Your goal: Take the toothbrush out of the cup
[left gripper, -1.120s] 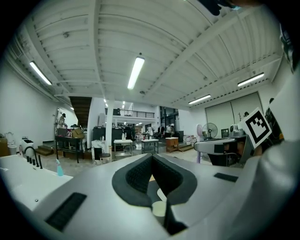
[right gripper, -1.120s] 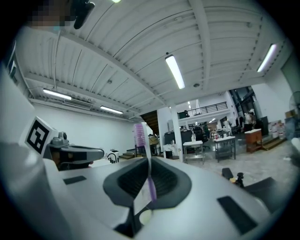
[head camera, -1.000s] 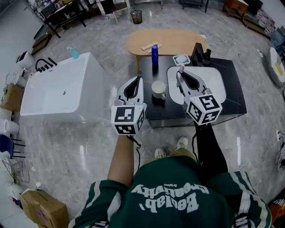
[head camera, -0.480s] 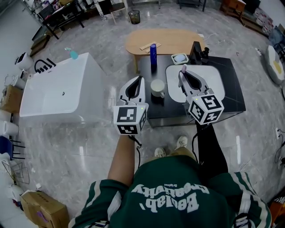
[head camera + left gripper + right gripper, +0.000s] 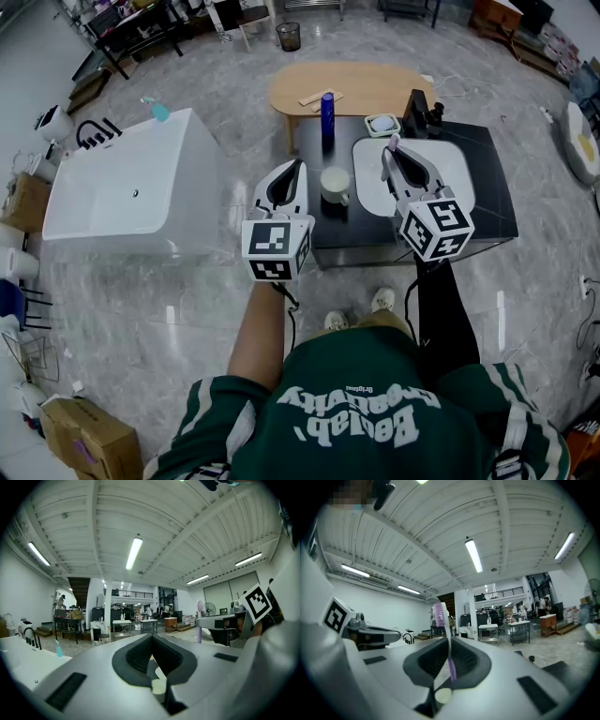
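A purple and white toothbrush (image 5: pixel 446 634) stands upright between the jaws of my right gripper (image 5: pixel 449 641), which is shut on its handle, bristle head on top. In the head view this gripper (image 5: pixel 390 155) hovers over the black table (image 5: pixel 487 202), to the right of the cream cup (image 5: pixel 334 184), with the toothbrush (image 5: pixel 394 142) clear of it. My left gripper (image 5: pixel 295 167) is shut and holds nothing, just left of the cup. In the left gripper view its jaws (image 5: pixel 152 641) meet, and the toothbrush (image 5: pixel 198 633) shows at the right.
A blue bottle (image 5: pixel 327 111) stands at the black table's back edge, behind the cup. A white mat (image 5: pixel 450 164) lies under the right gripper, with a small white device (image 5: pixel 382 124) behind it. An oval wooden table (image 5: pixel 361 86) is beyond. A white bathtub (image 5: pixel 131 187) sits left.
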Tool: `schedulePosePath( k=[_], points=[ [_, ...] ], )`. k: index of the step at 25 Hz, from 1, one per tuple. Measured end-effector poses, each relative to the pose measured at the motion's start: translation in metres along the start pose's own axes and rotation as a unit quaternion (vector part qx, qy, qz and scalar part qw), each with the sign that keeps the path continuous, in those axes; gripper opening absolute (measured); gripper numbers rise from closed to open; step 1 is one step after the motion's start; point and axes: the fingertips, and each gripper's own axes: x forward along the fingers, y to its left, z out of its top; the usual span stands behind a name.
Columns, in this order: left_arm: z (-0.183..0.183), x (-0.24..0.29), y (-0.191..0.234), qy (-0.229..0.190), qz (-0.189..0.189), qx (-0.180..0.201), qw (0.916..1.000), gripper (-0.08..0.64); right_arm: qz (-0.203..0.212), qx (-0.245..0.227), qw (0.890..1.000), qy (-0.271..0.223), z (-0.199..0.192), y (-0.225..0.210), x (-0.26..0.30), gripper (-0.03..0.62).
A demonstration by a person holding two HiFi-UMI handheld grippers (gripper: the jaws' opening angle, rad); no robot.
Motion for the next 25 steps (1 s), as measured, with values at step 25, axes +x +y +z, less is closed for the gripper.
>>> schedulePosePath(
  k=[25],
  points=[
    [0.0080,-0.0103,-0.0011,-0.007,0.009,0.005,0.9999,-0.003,0.012,-0.008,1.000,-0.008,0.0072,0.0089,-0.0039,0.025]
  ],
)
